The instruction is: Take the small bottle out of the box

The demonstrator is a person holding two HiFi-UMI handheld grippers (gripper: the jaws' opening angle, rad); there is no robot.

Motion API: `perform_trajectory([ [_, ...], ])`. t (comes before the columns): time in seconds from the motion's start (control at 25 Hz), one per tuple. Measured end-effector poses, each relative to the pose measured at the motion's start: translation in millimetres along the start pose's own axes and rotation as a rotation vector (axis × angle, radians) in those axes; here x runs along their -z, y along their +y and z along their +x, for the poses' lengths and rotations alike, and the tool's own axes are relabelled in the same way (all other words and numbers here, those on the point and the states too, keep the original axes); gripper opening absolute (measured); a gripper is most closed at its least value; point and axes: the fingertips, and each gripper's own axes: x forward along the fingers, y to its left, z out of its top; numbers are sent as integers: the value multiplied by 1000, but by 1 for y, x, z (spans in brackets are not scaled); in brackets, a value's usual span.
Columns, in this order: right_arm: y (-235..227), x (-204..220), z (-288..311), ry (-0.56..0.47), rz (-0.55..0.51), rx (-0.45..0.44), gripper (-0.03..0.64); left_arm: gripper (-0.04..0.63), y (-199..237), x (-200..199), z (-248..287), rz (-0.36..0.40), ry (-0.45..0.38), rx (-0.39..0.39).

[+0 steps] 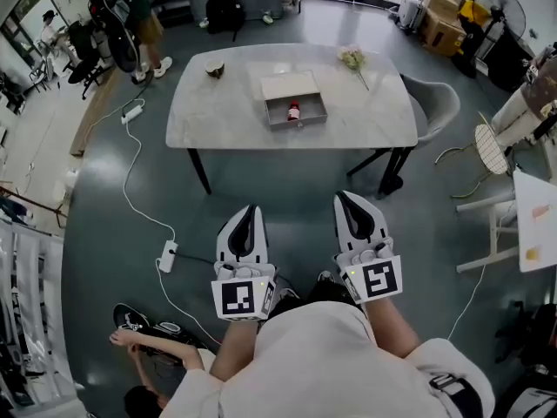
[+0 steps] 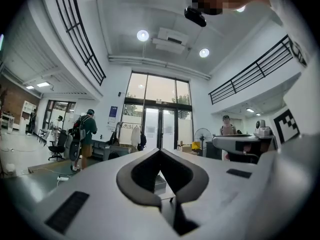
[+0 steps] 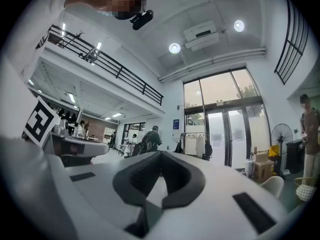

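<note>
You stand back from the white table on the dark floor, both tongs held level in front of your body and well short of the tabletop. The left gripper has its jaws closed tip to tip with nothing between them, and its own view shows the dark pads meeting at a point around an empty hollow. The right gripper matches it, jaws together and holding nothing. Each carries its marker cube, the left cube and the right cube, close to your white shirt. The small bottle, red with a pale cap, is inside the open grey box near the middle of the table, upright as far as the head view shows, with the box's pale lid lying just behind it. Neither gripper is near the box. A flower stem lies on the table's far right part, and a small brown object sits toward the far left corner, both well apart from the box. A pale chair stands at the table's right end. A white cable trails over the floor to a power strip beside your left gripper. At lower left a person crouches, one hand on a dark object that is too small to tell.
</note>
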Motion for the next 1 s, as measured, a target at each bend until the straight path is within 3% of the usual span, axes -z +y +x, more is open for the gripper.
perform_trajectory([
  [0.24, 0, 23, 26, 22, 2, -1, 26, 23, 12, 25, 18, -35, 58, 30],
  [0.48, -32, 39, 81, 16, -13, -29, 26, 23, 19, 36, 82, -28, 90, 76],
  [1.0, -150, 92, 231, 44, 87, -139, 26, 23, 40, 64, 268, -18, 231, -10],
])
